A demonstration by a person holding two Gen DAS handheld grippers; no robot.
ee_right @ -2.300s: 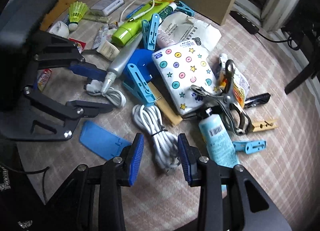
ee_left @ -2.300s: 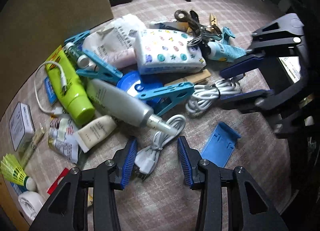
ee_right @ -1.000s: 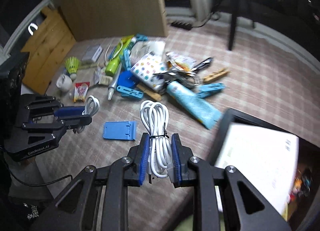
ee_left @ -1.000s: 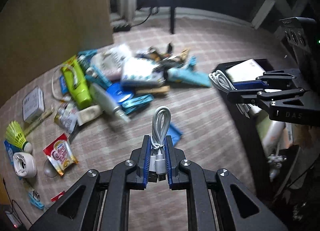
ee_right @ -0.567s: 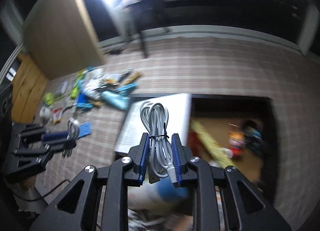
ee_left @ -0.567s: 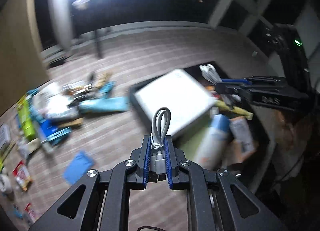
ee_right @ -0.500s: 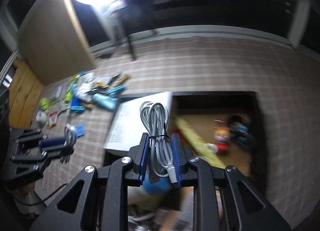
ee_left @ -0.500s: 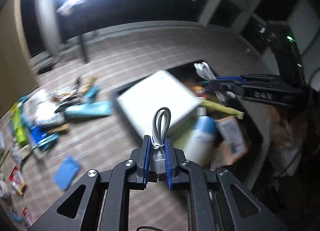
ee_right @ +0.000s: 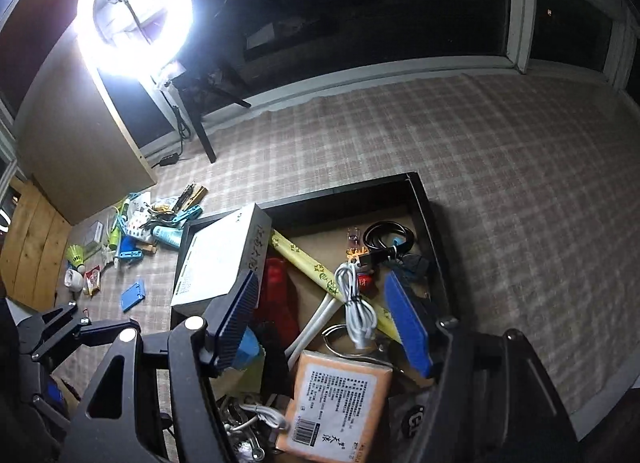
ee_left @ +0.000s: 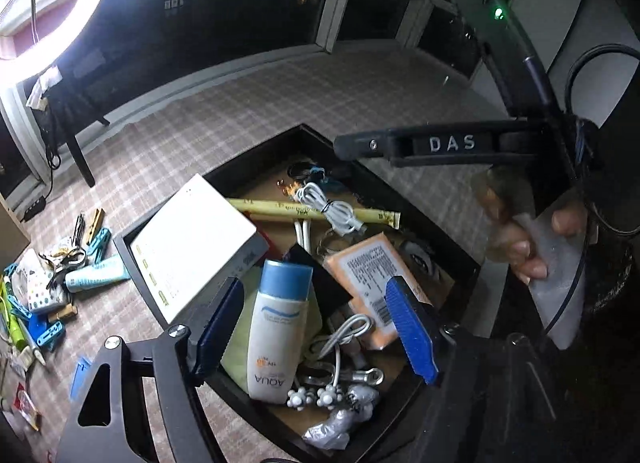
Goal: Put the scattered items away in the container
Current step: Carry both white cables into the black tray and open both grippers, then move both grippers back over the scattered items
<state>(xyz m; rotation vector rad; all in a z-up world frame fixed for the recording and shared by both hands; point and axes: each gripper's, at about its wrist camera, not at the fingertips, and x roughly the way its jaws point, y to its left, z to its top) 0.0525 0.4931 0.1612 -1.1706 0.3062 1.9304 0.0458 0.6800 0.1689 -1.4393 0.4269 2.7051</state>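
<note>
Both claws hang over the black container (ee_left: 138, 259), each with its jaws spread wide and nothing pinched between them; the jaws have just been opening. Between the left claw (ee_left: 316, 329) pads lies a white bottle with a blue cap (ee_left: 278, 329), and just right of it a small white cable (ee_left: 344, 333) rests loose among the clutter. Beneath the right claw (ee_right: 324, 321) a bundled white cable (ee_right: 354, 305) lies across a long yellow stick (ee_right: 316, 269), touching neither pad. An orange packet (ee_right: 340, 395) sits nearer the camera, and a white box (ee_right: 218, 259) leans on the container's left wall. On the checked floor to the left (well apart from the container) a heap of scattered items (ee_right: 140, 231) waits, with a flat blue piece (ee_right: 133, 294) lying between heap and container.
</note>
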